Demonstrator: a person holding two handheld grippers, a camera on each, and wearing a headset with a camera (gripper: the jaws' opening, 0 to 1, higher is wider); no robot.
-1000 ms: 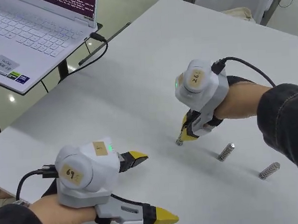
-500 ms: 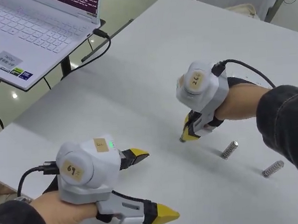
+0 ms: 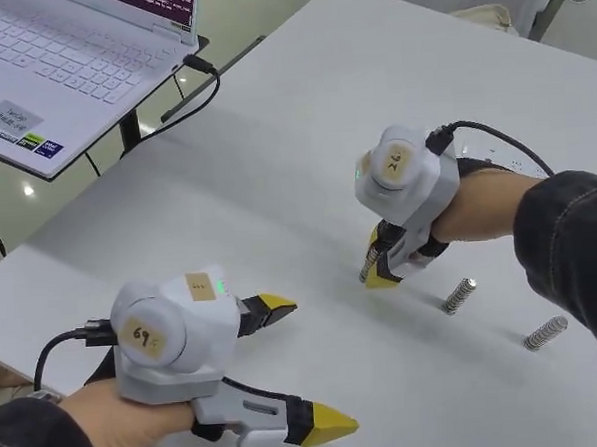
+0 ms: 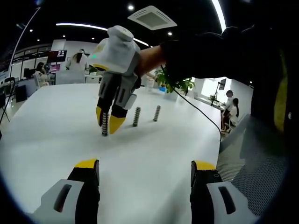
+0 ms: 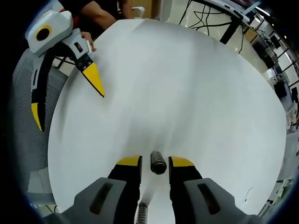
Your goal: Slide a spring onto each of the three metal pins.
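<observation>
My right gripper [image 3: 378, 271] points down at the white table [image 3: 275, 165], shut on a small metal spring [image 3: 368, 266] whose lower end is at the table surface. In the right gripper view the spring [image 5: 158, 163] sits end-on between the yellow-tipped jaws of that gripper [image 5: 155, 161]. Two more springs [image 3: 458, 295] [image 3: 545, 333] stand upright to its right; I cannot see pins inside them. My left gripper [image 3: 301, 364] rests open near the front edge, with nothing between its jaws. Its view shows the right gripper [image 4: 111, 122], the held spring [image 4: 105, 124] and both standing springs [image 4: 136, 116] [image 4: 157, 113].
A laptop [image 3: 60, 66] sits on a stand beyond the table's left edge, with a black cable [image 3: 187, 94] running from it. A cable [image 3: 494, 138] trails from the right gripper. The person's dark sleeve [image 3: 570, 249] reaches in from the right.
The right gripper has lifted slightly and shifted a little right with the spring, so more of the spring shows between its fingers. The left gripper stays open in place.
</observation>
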